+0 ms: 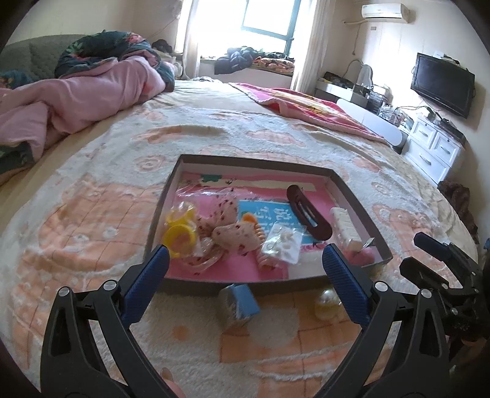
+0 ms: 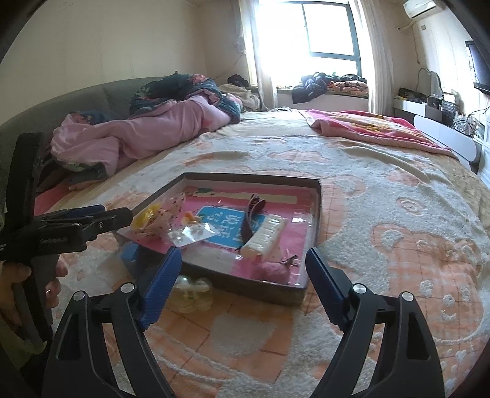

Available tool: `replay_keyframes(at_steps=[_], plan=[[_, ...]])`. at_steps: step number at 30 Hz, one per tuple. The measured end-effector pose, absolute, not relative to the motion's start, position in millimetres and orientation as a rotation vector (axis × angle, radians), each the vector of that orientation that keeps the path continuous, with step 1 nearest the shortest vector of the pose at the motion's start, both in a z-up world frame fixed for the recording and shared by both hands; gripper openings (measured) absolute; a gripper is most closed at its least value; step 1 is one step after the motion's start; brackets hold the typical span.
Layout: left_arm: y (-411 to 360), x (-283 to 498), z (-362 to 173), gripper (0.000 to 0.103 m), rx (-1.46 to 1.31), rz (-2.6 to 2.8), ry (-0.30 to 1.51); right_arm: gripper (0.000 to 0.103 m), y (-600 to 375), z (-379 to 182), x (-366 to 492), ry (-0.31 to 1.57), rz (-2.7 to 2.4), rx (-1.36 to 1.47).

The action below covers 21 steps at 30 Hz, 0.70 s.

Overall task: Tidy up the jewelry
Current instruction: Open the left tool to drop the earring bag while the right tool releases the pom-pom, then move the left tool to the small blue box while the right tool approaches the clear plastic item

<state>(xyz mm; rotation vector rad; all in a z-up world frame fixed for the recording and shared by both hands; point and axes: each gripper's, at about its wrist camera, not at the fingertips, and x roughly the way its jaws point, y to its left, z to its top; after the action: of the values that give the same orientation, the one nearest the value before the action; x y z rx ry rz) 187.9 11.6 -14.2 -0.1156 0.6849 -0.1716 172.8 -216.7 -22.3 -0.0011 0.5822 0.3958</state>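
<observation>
The tray, mid-frame on the bed, already holds most pieces. Left gripper and right gripper hover spread, empty. Likely next: reach lower-centre for the blue box, then the pearl piece.

This is a lived-in home bedroom. A wide bed under a cream-and-peach fleece blanket fills most of it, with a rumpled pink quilt bunched at its head. A curtained bright window lights the far wall, and a white wall-mounted air conditioner, a black flat-screen television and a white chest of drawers line the side.
</observation>
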Motion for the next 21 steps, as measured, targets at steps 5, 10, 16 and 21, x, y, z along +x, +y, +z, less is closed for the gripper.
replay_keyframes(at_steps=[5, 10, 16, 21], plan=[[22.4, 178.7, -17.5, 0.091, -0.116, -0.158, 0.696, 0.082, -209.1, -23.6, 168.5, 0.587, 0.411, -0.014], [32.5, 170.2, -21.6, 0.091, -0.118, -0.147, 0.711, 0.082, -201.6, -28.6, 165.7, 0.604, 0.424, -0.028], [46.6, 158.9, -25.7, 0.091, -0.125, -0.127, 0.725, 0.082, -190.4, -37.8, 163.2, 0.631, 0.438, -0.050], [60.6, 150.9, -28.5, 0.091, -0.133, -0.115, 0.733, 0.082, -179.5, -47.8, 162.2, 0.659, 0.449, -0.072]])
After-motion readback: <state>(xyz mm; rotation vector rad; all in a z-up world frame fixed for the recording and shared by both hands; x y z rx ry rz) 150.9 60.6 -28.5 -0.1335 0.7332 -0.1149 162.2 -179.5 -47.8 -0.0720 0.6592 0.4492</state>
